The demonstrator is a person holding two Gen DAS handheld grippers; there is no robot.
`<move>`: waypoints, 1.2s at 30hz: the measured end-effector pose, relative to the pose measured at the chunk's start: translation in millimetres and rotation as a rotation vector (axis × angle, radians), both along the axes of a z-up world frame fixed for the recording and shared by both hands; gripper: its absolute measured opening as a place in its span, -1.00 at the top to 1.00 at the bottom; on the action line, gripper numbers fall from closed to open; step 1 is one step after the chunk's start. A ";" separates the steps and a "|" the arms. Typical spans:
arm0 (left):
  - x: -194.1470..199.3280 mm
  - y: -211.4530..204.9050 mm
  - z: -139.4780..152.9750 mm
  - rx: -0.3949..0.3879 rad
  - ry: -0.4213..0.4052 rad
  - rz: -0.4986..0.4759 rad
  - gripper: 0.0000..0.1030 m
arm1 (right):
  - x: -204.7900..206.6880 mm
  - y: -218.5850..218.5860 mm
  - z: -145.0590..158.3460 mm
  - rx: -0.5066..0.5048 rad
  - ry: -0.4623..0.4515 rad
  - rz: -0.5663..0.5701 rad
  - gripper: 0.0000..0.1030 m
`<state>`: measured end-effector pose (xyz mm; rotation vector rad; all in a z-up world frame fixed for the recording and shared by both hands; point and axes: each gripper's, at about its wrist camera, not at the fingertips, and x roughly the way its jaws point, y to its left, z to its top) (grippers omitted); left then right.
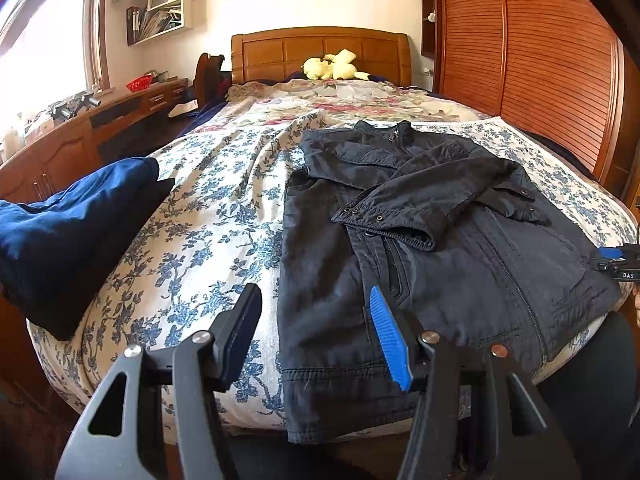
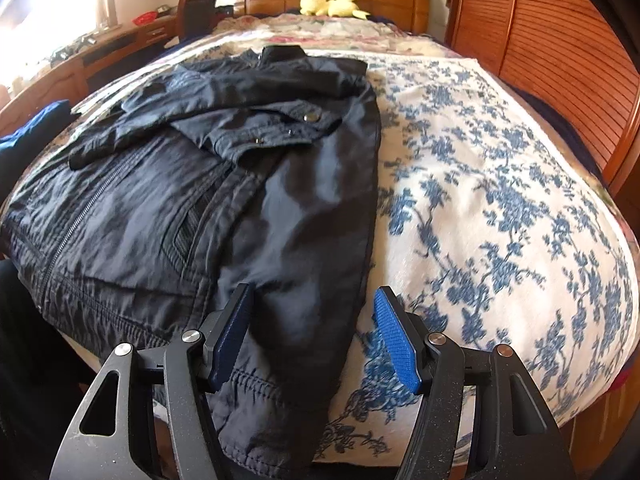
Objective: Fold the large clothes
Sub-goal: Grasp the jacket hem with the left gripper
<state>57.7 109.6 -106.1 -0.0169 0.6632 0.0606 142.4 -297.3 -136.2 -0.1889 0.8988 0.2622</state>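
Dark jacket (image 1: 420,248) lies front-up on the floral bed (image 1: 208,216), collar far, hem at the near edge, both sleeves folded across the chest. Left claw (image 1: 316,336) hangs open over the hem's left corner, gripping nothing. Right claw (image 2: 314,334) is open too, straddling the right corner. Long axis runs away from both; each looks equally close.

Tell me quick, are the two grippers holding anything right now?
Left gripper: open, holding nothing, above the black jacket's hem.
Right gripper: open, holding nothing, over the jacket's other edge.
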 end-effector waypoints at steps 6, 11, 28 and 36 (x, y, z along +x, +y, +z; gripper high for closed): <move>-3.3 5.2 -1.2 -0.014 -0.007 0.009 -0.08 | 0.8 2.9 -2.0 0.030 0.023 -0.007 -0.27; -2.1 9.6 -9.7 -0.016 0.014 0.015 -0.08 | -2.1 11.1 1.0 0.057 0.040 0.026 -0.30; -9.6 24.1 -54.4 -0.061 0.117 -0.028 0.25 | -11.2 13.0 -2.9 0.052 0.046 0.058 -0.19; -6.8 31.9 -64.6 -0.095 0.151 -0.025 0.25 | -22.4 4.1 11.3 0.101 -0.022 0.063 0.52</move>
